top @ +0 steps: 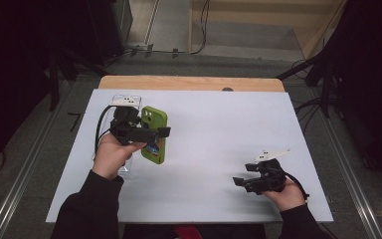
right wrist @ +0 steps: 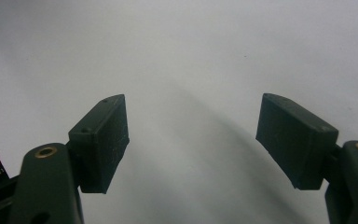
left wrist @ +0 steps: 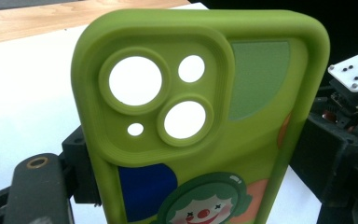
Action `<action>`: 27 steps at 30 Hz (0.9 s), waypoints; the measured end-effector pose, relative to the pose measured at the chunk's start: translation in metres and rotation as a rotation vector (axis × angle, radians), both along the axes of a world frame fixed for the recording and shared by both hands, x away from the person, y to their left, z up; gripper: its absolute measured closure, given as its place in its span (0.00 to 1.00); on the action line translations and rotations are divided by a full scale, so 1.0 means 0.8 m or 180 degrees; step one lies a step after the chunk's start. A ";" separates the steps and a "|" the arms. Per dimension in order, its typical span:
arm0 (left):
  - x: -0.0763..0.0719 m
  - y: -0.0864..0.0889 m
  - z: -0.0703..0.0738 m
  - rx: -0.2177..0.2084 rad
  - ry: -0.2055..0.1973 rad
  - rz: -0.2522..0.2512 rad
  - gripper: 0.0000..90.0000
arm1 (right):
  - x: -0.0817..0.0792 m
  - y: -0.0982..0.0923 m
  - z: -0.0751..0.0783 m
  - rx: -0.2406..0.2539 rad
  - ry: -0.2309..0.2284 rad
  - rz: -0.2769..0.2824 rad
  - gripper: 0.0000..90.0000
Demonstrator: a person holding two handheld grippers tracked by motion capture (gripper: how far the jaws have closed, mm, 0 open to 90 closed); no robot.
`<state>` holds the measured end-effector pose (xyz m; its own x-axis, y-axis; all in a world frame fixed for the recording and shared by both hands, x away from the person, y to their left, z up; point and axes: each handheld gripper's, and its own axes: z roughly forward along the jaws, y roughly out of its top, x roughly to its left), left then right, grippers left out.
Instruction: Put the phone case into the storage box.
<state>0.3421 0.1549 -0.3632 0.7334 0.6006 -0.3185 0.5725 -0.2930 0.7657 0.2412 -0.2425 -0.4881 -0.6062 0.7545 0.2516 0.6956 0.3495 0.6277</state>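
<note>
The green phone case [left wrist: 200, 130] stands upright between the jaws of the left gripper [top: 151, 133], its camera cutouts at the top and a clown picture low on its back. In the left gripper view one black jaw presses against the case's edge at about 8 o'clock and the other sits against the opposite edge at about 4 o'clock, so the jaws are clamped across the width of the case, fairly wide apart. From the high view the phone case [top: 154, 134] sits at about 9 o'clock on the white table [top: 214, 149], held in the left hand [top: 110, 155] with its lower end toward the person; whether that end touches the table I cannot tell. Just behind the gripper, at about 11 o'clock from the case, lies a clear plastic box [top: 125, 101]. Well apart, at about 4 o'clock on the table, the right gripper [top: 242, 182] rests low in the right hand [top: 287, 194], pointing toward 9 o'clock. In the right gripper view its jaws stand wide apart with nothing between them, only bare white table [right wrist: 191, 70] beyond the pads [right wrist: 103, 140]. The same gripper shows at the right edge of the left gripper view, beyond the case.
</note>
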 end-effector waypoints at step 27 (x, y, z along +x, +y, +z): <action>0.008 0.056 0.020 -0.0060 -0.0076 0.0353 0.20 | 0.000 0.000 0.000 0.0005 0.0007 0.0009 0.26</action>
<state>0.3485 0.1996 -0.3470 0.6703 0.6726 -0.3137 0.5822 -0.2144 0.7843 0.2409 -0.2424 -0.4883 -0.6076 0.7524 0.2542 0.6961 0.3505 0.6266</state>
